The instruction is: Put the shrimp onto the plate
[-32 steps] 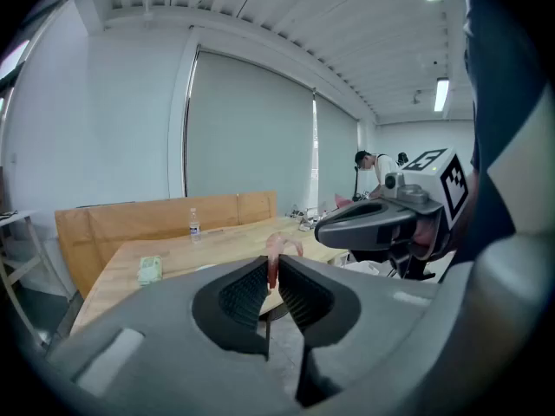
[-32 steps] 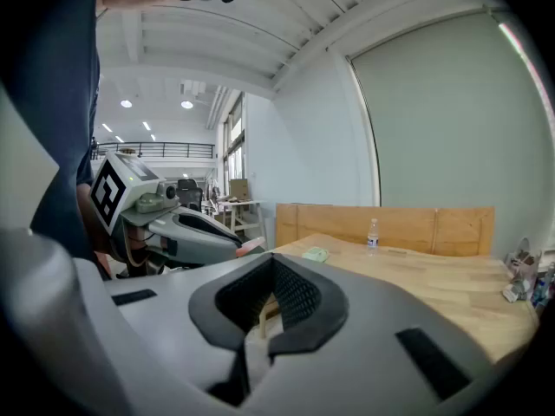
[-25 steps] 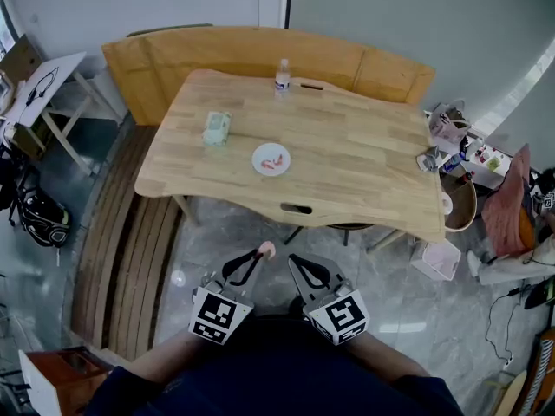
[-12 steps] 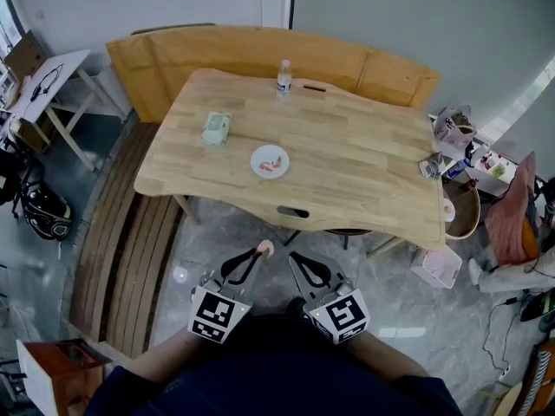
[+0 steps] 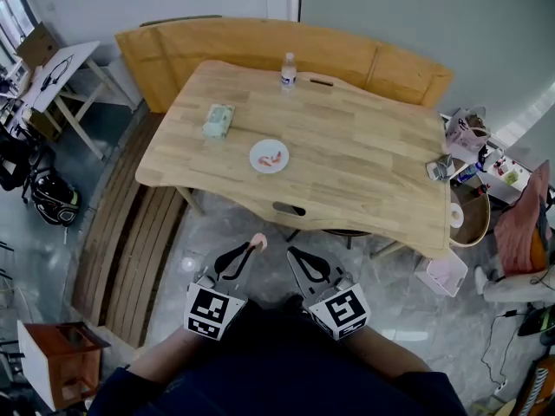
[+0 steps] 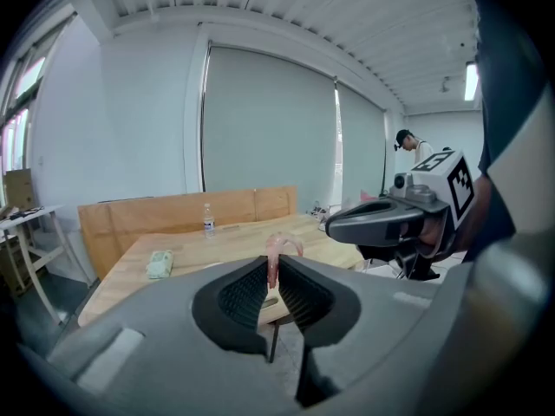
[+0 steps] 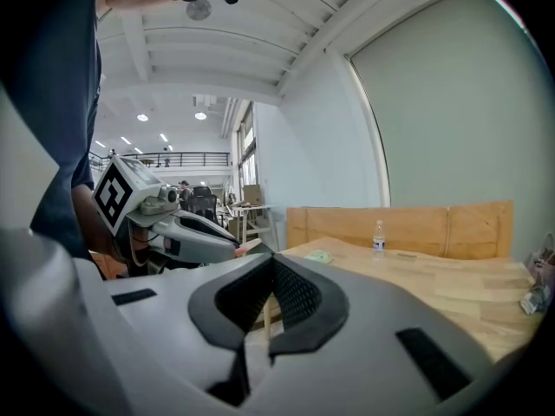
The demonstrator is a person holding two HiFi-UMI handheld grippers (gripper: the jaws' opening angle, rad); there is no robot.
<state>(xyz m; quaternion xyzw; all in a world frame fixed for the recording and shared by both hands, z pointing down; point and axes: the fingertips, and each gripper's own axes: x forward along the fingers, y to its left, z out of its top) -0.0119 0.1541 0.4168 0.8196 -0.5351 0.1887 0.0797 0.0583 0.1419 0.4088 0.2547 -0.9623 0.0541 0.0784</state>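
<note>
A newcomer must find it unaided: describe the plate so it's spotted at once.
Start at the big light wooden table. Left of its centre, nearer the front edge, lies a small round white plate. Unlike the pale green packet beyond it to the left and the clear bottle at the far edge, it is flat and carries pink pieces.

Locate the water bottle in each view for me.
Head view: water bottle at the table's far edge, upper centre.
Left gripper view: bottle left of centre, on the table's far side.
Right gripper view: bottle right of centre.
Shared landmark: the green packet, on the table in all three.
</note>
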